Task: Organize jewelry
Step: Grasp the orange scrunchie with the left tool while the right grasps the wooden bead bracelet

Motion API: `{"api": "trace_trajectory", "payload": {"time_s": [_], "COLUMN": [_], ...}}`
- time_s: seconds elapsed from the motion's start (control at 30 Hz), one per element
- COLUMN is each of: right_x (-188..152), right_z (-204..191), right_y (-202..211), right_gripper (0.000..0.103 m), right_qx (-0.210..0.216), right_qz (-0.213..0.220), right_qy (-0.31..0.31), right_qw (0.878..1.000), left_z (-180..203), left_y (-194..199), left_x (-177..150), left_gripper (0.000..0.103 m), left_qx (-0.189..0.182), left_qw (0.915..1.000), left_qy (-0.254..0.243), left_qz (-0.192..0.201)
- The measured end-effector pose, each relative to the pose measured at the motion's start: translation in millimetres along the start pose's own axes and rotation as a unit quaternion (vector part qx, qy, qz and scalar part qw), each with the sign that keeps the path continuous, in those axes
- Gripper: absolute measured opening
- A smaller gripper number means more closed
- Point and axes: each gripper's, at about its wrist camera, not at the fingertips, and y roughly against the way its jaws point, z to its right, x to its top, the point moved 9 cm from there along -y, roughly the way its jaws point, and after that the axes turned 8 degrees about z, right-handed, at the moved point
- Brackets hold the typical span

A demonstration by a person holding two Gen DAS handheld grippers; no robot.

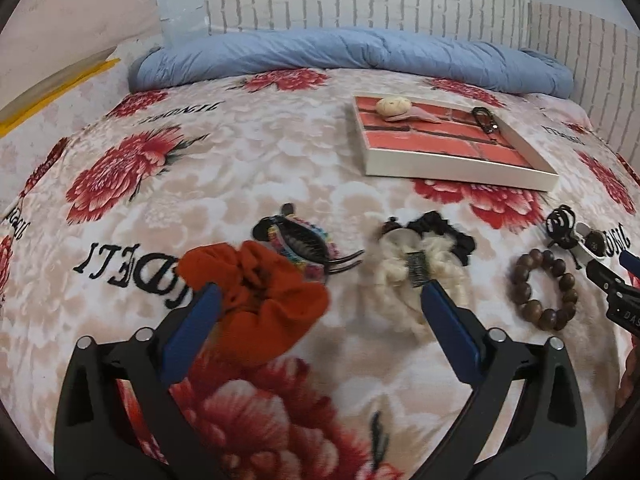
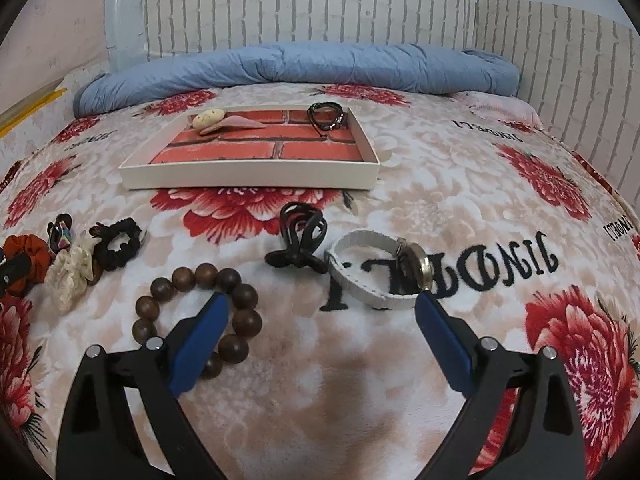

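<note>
Two hand-held grippers over a floral bedspread (image 2: 420, 168), both with fingers spread wide, nothing held. Landmark: shallow white tray (image 2: 256, 178) with a red brick-print floor, sitting on the bed toward the rolled blue quilt (image 2: 296, 66).

Tray contents: cream oval hair clip (image 2: 208, 118) at the far-left corner, touching a pink leaf-shaped piece (image 2: 236, 123) just beside it; dark cord bracelet (image 2: 326, 115) at the far-right corner. The rest of the tray floor is bare brick print.

Outside the tray, on the near side of it, loose on the bedspread: black claw clip (image 2: 298, 236) just in front of the tray's near wall; white-strap watch (image 2: 380, 268) beside that clip, to its right; wooden bead bracelet (image 2: 200, 312) nearer the camera, left of the clip. Further left of the tray's near-left corner: black scrunchie (image 2: 118, 242), cream scrunchie (image 2: 72, 272), orange scrunchie (image 1: 256, 292), and a dark comb-type clip with a multicolour band (image 1: 300, 240) behind the orange one.

Right hand-held gripper (image 2: 322, 306): the left blue finger overlaps the bead bracelet in view, the right finger tip sits at the watch face; contact cannot be told. Left hand-held gripper (image 1: 320, 292): the orange scrunchie lies against its left finger, the cream scrunchie is at its right finger; no closure on either.
</note>
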Motion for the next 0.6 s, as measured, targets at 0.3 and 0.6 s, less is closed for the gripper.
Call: {"api": "trace_trajectory", "payload": {"time_s": [0.3,0.6], "right_x": [-10,-20], "right_z": [-9,-23], "right_y": [-11,-20], "right_gripper": [0.067,0.063], "right_qx": [0.014,0.033], "right_qz": [-0.034,-0.069], "right_qy": [0.008,0.001], "right_qw": [0.999,0.997], "left_z": [-28,-44], "left_y": [-16,-35], "left_x": [-8,-21], "left_gripper": [0.081,0.061], "left_qx": [0.017,0.015], "left_qw": [0.9995,0.9985], "left_qy": [-0.01,0.007], "left_qz": [-0.023,-0.052]}}
